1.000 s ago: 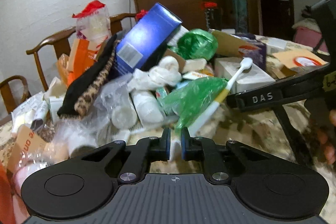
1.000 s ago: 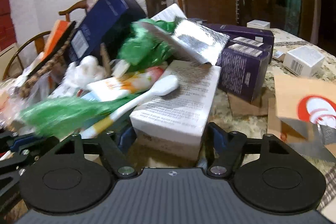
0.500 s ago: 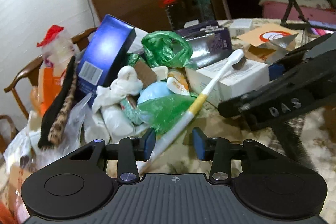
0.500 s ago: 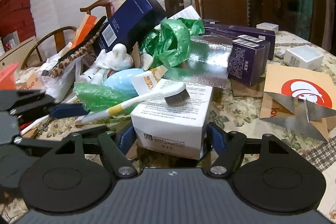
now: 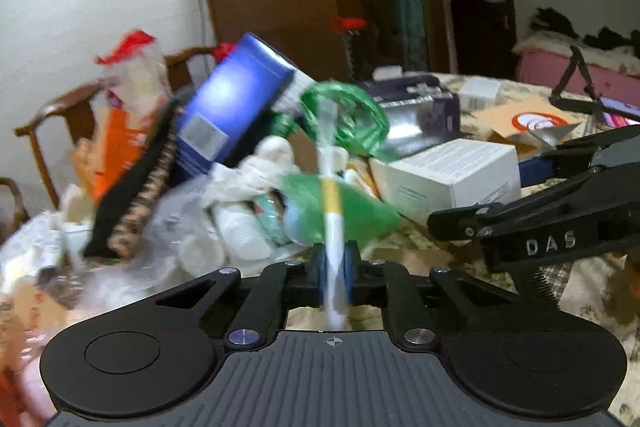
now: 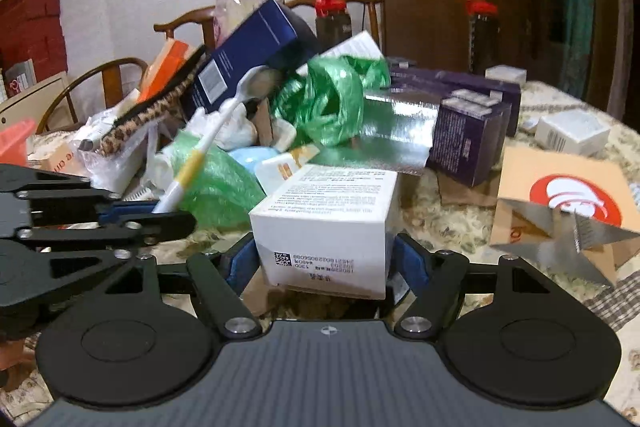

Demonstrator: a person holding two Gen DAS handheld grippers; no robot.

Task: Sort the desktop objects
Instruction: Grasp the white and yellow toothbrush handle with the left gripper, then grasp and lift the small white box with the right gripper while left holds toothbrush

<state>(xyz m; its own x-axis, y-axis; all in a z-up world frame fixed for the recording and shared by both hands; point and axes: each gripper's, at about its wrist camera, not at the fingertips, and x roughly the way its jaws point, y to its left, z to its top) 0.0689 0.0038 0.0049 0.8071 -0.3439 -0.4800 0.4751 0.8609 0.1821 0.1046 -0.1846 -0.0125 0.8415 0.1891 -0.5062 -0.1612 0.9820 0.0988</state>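
Our left gripper [image 5: 335,269] squeezes its fingers on the toothbrush [image 5: 331,203], mid-frame. Our right gripper [image 6: 323,259] fingers sit wide around the white box [image 6: 328,223], lower middle, on the surface [image 6: 452,227]; box closed.

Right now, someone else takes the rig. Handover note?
Left gripper: shut on the toothbrush, which is lifted, head up over the pile.
Right gripper: open, fingers on either side of the white box, not clamped.
Box rests on the table beside the green bag.
Done: toothbrush picked.
Left: place it, grip the box, sort the rest of the pile.
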